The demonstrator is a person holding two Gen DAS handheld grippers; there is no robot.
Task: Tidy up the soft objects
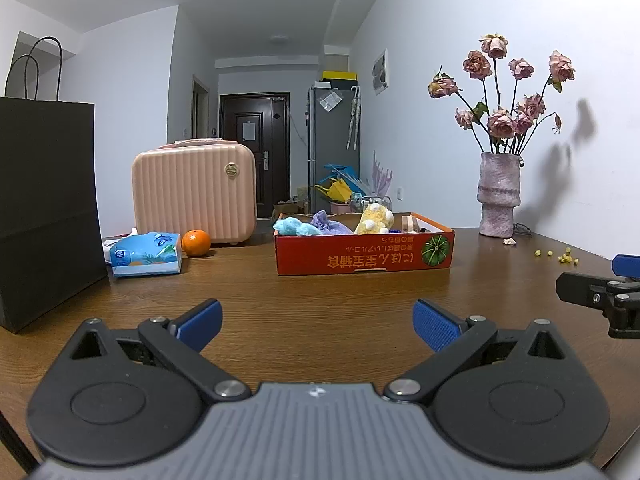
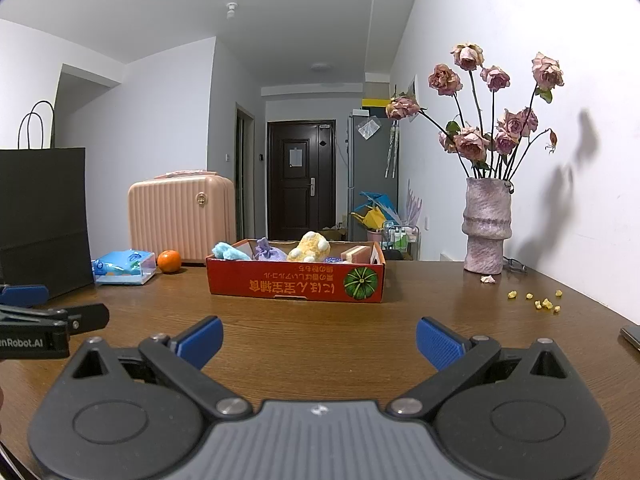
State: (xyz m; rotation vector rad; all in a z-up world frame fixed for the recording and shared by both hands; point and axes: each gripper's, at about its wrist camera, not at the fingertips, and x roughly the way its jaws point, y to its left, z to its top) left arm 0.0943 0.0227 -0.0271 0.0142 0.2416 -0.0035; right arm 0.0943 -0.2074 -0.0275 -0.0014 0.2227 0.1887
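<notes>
A shallow red cardboard box (image 1: 362,254) (image 2: 296,282) sits mid-table. Inside it lie a light blue plush (image 1: 294,227) (image 2: 230,251), a purple plush (image 1: 328,223) (image 2: 267,250), a yellow plush (image 1: 374,219) (image 2: 310,247) and a pink-and-tan block (image 2: 360,254). My left gripper (image 1: 318,324) hovers low over the wood, open, well short of the box. My right gripper (image 2: 319,342) is likewise open with nothing between its blue pads. Each gripper shows at the edge of the other's view.
On the brown table (image 1: 320,296) stand a black paper bag (image 1: 44,208) at left, a blue tissue pack (image 1: 146,254), an orange (image 1: 196,242), a pink suitcase (image 1: 194,190) and a vase of dried roses (image 1: 498,196). Yellow crumbs (image 2: 540,302) lie right. A dark phone edge (image 2: 631,336) is far right.
</notes>
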